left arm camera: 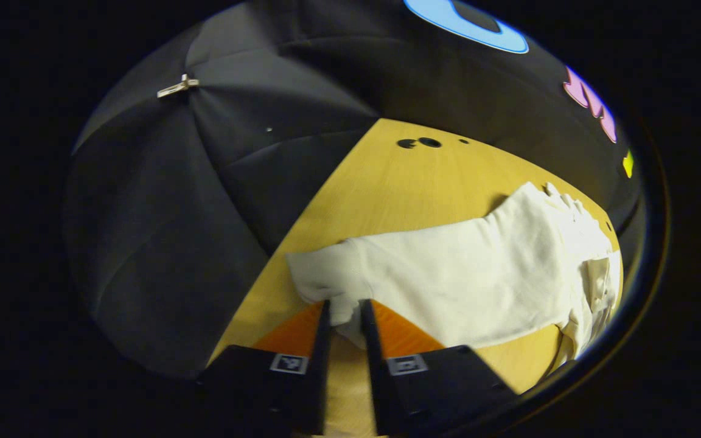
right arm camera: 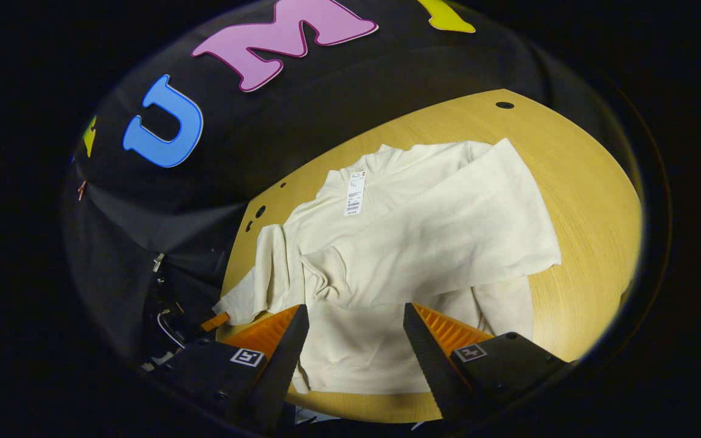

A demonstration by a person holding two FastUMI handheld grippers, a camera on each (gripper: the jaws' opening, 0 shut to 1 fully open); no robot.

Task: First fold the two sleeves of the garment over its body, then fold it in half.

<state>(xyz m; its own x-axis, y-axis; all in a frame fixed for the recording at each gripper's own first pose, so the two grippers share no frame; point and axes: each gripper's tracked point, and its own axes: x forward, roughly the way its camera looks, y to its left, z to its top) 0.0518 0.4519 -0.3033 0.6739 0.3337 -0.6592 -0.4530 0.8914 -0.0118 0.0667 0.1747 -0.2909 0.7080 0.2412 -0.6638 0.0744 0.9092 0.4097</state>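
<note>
The cream sweater (right arm camera: 411,243) lies spread on the yellow wooden table (right arm camera: 588,201), collar toward the far edge, hem toward the near edge. One sleeve (right arm camera: 448,225) is already folded across the chest, its cuff bunched near the left side. The other sleeve (right arm camera: 262,274) hangs down along the left edge of the body, not yet folded.

In the left gripper view, the left gripper (left arm camera: 344,319) has its fingers drawn close together with a bit of the sweater's edge between them, so it looks clenched on the cloth, low at the table. In the right gripper view, the right gripper (right arm camera: 356,328) hovers over the near half of the body with its fingers wide apart, holding nothing.

The step in hand looks like the second sleeve fold. To do it well, the pinch should take one layer of cloth only, lift just enough to clear the table, and carry the sleeve rightward over the body so it lands flat across the first. The free gripper could press the body to stop it sliding
</note>
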